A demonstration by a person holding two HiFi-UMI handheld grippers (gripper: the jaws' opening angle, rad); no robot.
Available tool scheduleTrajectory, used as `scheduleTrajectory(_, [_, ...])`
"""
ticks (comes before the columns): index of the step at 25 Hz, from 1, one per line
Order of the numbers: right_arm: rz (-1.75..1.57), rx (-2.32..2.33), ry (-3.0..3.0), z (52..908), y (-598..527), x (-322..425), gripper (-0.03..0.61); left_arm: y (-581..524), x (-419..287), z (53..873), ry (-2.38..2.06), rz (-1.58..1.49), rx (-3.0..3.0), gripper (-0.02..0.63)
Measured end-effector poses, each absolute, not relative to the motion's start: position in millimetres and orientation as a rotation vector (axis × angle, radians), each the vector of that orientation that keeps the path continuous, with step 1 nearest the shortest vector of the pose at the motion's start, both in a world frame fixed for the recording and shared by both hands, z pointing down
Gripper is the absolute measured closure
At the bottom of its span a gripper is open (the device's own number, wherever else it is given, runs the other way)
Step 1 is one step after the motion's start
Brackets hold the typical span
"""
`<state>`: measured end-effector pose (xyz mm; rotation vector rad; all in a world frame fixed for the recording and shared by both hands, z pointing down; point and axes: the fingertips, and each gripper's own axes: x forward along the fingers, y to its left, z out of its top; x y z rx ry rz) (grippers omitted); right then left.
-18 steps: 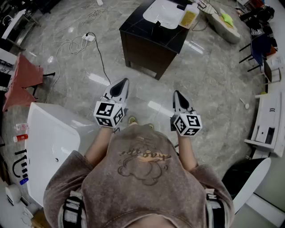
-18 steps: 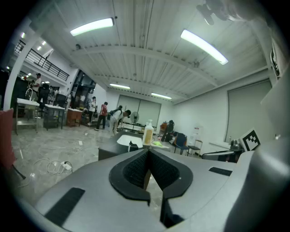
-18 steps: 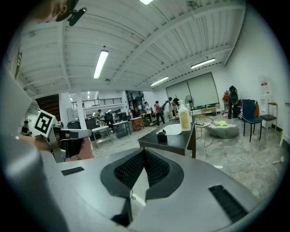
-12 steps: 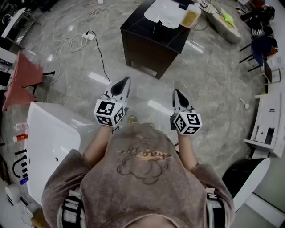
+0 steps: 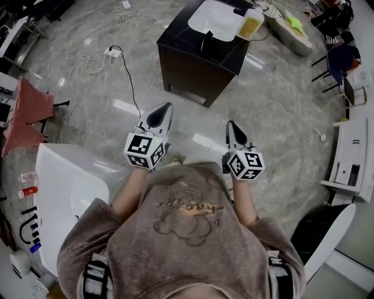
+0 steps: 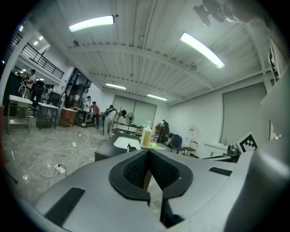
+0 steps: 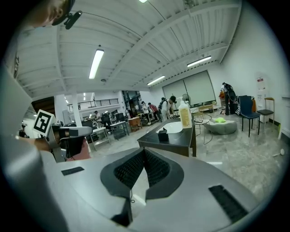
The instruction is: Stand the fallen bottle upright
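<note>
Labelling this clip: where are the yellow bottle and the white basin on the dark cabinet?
yellow bottle (image 5: pixel 250 23), head view, middle of its body.
white basin (image 5: pixel 215 17), head view, bare middle of its bowl.

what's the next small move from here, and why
Probably a step toward the dark cabinet: the bottle sits on its far end beside the white basin, well beyond the left hand-held gripper and the right hand-held gripper, both shut and empty. From here the bottle looks upright already, so check up close.
</note>
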<state>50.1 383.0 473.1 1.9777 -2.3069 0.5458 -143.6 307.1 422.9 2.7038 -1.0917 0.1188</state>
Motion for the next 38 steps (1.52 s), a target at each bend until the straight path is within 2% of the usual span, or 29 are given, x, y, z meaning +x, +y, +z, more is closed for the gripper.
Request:
scheduleTrajectory(15, [0.575,1.961,-2.309,489,319,54,0.58,239,-137,432,-1.109,0.117,2.708,0.595])
scheduleTrajectory(38, [0.616,1.911,-2.347,482,106,120,0.58,39,-64,417,-1.122,0.125,2.695,0.595])
